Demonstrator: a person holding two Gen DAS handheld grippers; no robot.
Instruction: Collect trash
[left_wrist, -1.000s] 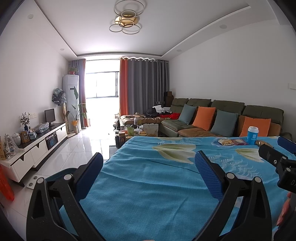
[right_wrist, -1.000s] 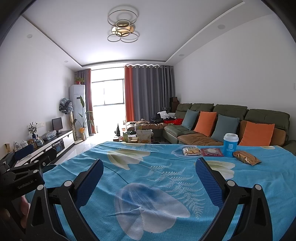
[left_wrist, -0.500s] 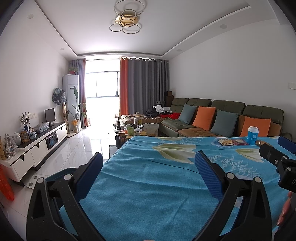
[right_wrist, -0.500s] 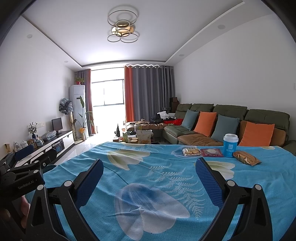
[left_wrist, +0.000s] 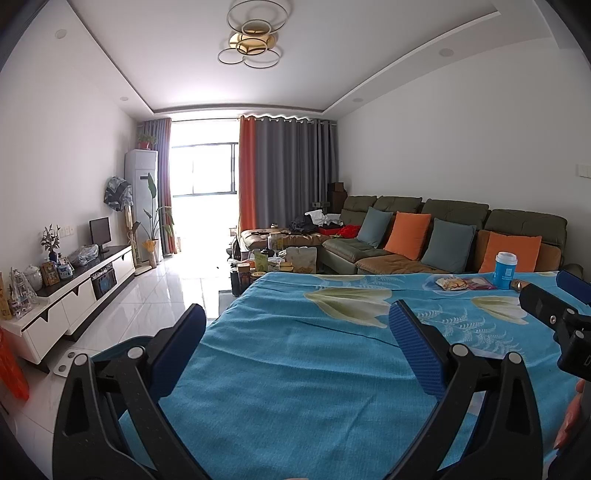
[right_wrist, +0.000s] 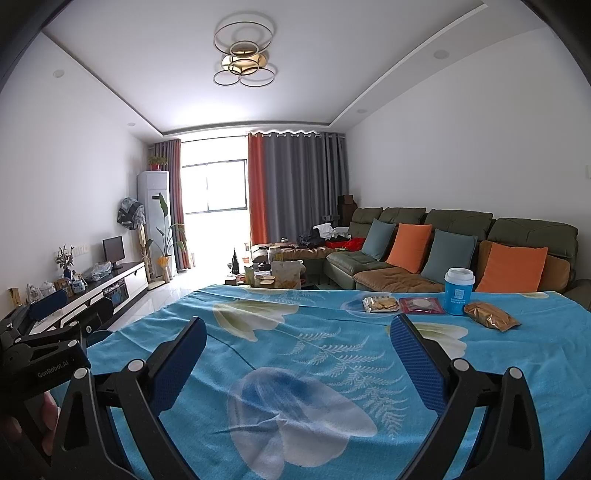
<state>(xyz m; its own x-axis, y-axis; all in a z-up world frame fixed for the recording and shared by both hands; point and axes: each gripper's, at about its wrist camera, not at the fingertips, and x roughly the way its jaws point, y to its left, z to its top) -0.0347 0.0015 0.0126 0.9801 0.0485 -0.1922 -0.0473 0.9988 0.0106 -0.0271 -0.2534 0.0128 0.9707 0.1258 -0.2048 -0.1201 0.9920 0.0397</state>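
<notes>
Little has changed over the past second: both grippers hover in the same places above the blue floral cloth (right_wrist: 295, 354) covering the worktop. The left gripper (left_wrist: 297, 325) is spread wide and empty near the worktop's left end; the right gripper (right_wrist: 298, 338) is likewise spread and empty over the middle. The trash sits in a row at the far right side, in front of the sofa (right_wrist: 461, 236). From left: a clear biscuit packet (right_wrist: 380, 304) lying flat, long axis left-right; a pink wrapper (right_wrist: 422, 305) just beside it, also flat; an upright blue cup (right_wrist: 458, 291) with white lid; and a golden-brown packet (right_wrist: 490, 320), long axis slanting from far-left to near-right.
</notes>
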